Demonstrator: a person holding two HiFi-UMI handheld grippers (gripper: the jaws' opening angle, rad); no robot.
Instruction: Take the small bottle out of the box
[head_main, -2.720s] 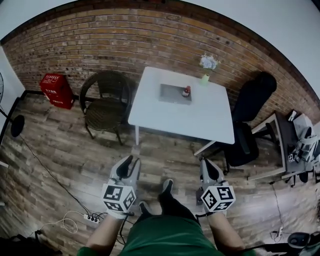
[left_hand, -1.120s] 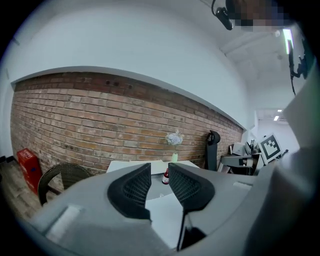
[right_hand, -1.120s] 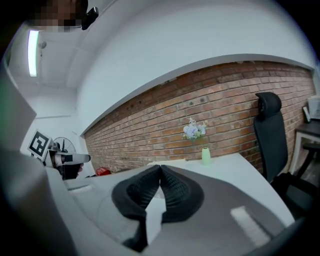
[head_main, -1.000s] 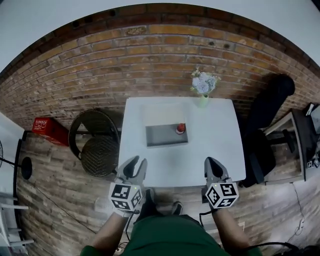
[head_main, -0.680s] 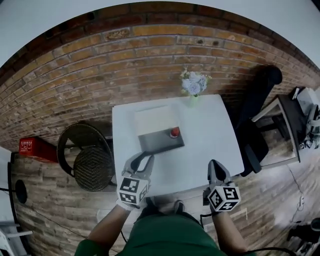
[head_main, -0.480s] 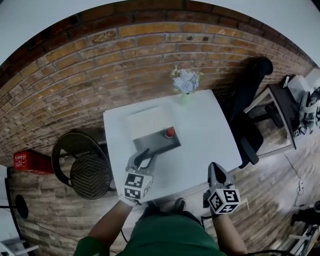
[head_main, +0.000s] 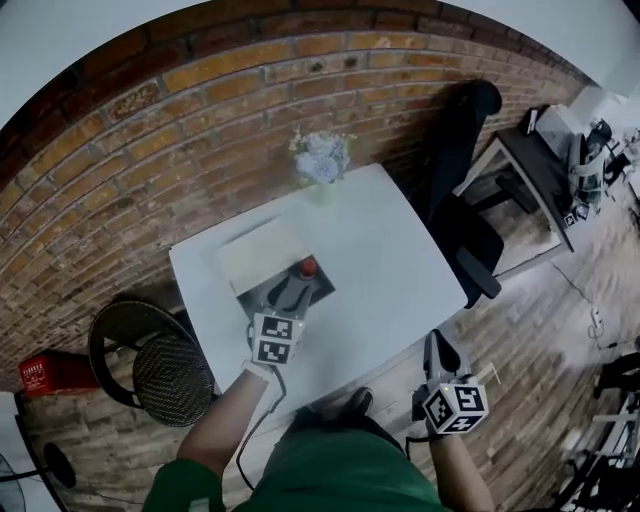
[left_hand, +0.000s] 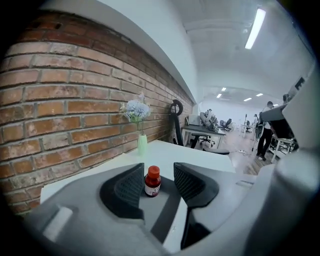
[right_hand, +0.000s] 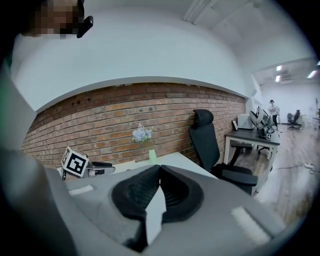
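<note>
The small bottle (head_main: 307, 268) stands upright inside the box (head_main: 246, 292) on the white bench (head_main: 390, 270). The left claw (head_main: 288, 292) hangs over the box, jaws wide and framing the bottle. The right claw (head_main: 438, 350), jaws pressed together, is well away from the box.

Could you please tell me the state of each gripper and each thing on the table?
small bottle: upright, red cap on, standing in the box.
box: open at the top.
left gripper: jaws apart, lined up on the small bottle, not gripping it.
right gripper: jaws together, empty.
vase: upright, flowers in it.
</note>
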